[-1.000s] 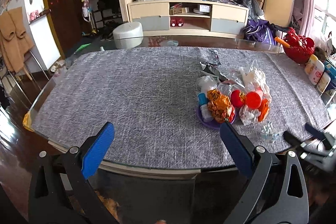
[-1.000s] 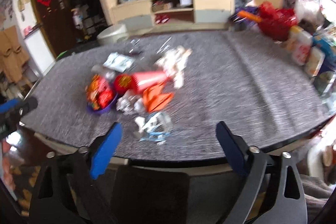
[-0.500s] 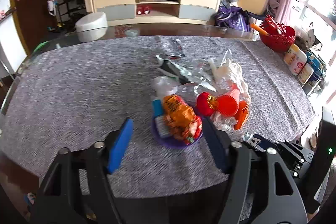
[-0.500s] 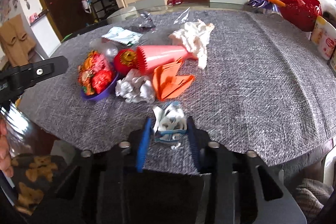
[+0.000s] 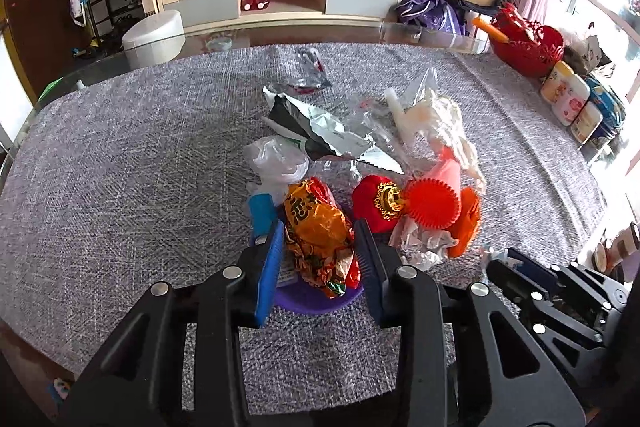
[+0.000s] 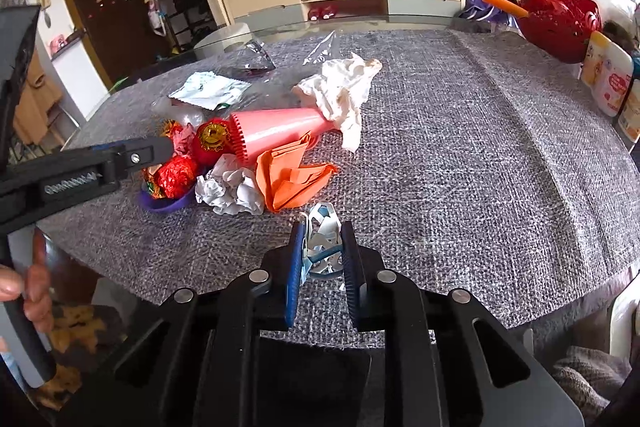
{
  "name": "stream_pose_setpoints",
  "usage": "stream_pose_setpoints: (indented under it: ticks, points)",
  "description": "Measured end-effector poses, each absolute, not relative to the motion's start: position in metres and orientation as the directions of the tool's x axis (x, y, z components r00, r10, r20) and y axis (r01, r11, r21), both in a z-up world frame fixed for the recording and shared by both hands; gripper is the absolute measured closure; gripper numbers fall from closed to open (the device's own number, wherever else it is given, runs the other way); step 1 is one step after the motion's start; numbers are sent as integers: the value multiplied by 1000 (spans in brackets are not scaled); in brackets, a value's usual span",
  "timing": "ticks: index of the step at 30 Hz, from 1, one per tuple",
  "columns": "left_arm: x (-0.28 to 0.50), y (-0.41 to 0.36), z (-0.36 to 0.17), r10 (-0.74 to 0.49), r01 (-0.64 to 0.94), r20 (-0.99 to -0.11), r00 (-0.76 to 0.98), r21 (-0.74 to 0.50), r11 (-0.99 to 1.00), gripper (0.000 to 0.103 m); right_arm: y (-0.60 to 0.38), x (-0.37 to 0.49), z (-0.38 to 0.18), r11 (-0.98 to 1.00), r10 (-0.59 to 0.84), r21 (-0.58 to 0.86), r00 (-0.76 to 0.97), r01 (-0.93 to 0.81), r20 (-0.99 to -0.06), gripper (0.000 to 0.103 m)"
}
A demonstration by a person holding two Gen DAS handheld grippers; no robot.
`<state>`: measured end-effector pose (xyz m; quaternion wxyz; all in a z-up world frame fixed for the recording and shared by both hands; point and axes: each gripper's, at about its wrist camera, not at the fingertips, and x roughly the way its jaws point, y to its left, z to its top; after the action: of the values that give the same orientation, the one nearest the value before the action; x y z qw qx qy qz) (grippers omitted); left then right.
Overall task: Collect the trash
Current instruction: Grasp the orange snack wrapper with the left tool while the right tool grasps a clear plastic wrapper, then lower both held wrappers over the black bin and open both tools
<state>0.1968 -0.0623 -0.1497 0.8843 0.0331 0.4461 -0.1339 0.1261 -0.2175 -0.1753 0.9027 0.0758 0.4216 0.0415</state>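
The left gripper (image 5: 319, 241) clamps an orange snack wrapper (image 5: 316, 227) lying in a purple dish (image 5: 316, 301). The right gripper (image 6: 322, 241) pinches a white-and-blue scrap (image 6: 322, 231) near the grey tablecloth's (image 6: 480, 155) front edge, just beside the orange paper (image 6: 292, 175).

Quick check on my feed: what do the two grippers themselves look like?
Both match: the left gripper and right gripper are black angular plastic frames with silver screws and blue ribbed finger pads. White lettering runs along the left one's side in the right view. No cables show.
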Motion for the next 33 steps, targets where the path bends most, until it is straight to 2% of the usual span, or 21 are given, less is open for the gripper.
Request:
stream_pose_setpoints:
  ticks: [2,5,7,8,11,12,13,23,33]
  points:
    - [198,-63,-153,-196,256,-806,559,-57,965,59,-219,125,-175,985,137,171,642,-10,-755,83]
    - [198,-64,-154,-193,259,-803,564,-50,965,60,-221,123,-174,985,135,171,644,-6,-753,83]
    - [198,-63,-155,-191,256,-801,567,-48,965,68,-221,124,-173,985,132,170,647,-4,-751,83]
    - [198,-61,-154,-191,254,-798,571,-49,966,76,-223,124,-172,985,131,171,650,-1,-748,83]
    - [198,-58,-148,-202,259,-793,575,-58,964,82,-224,123,-169,985,127,171,658,3,-742,83]
    - [197,-58,-146,-199,260,-791,578,-53,964,90,-224,122,-167,985,127,171,663,2,-738,83]
    - [196,-58,-143,-194,261,-787,586,-44,964,94,-224,121,-165,985,126,170,667,1,-734,83]
    - [169,-51,-90,-172,244,-719,673,-4,970,95,-223,101,-122,985,128,171,736,-17,-665,83]
    - [101,-40,-38,-194,238,-643,741,-18,971,94,-219,49,-72,988,120,152,795,-35,-594,83]
